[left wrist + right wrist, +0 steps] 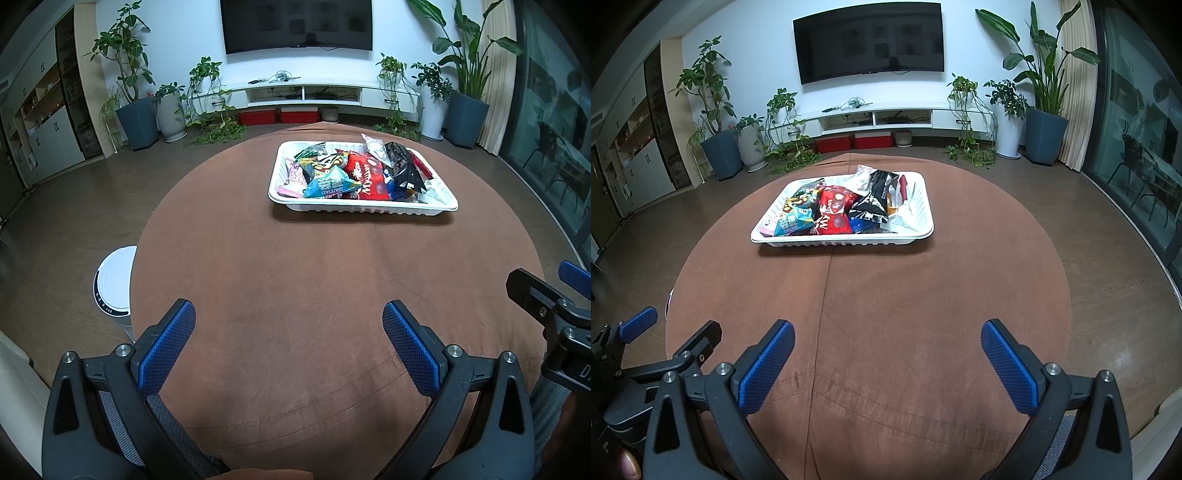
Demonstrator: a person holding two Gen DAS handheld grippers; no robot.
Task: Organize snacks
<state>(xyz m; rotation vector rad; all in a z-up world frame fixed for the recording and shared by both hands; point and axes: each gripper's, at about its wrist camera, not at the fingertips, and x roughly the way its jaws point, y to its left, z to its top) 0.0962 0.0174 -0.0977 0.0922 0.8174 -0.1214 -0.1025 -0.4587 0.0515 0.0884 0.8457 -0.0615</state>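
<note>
A white ribbed tray (364,209) (846,242) sits on the far part of the round brown table (295,273) (886,295). Several snack packets fill it: a red packet (365,177) (833,210), a black packet (404,164) (875,199) and a light blue packet (328,186) (792,221). My left gripper (288,314) is open over the near table edge, nothing between its blue pads. My right gripper (886,332) is open too and empty, well short of the tray. Each gripper shows at the other view's edge: right gripper (546,295), left gripper (642,325).
A white round appliance (114,284) stands on the wood floor left of the table. Potted plants (136,110) (1045,122), a low white TV cabinet (306,94) and a wall television (868,40) line the far wall. Glass doors (1137,147) run along the right.
</note>
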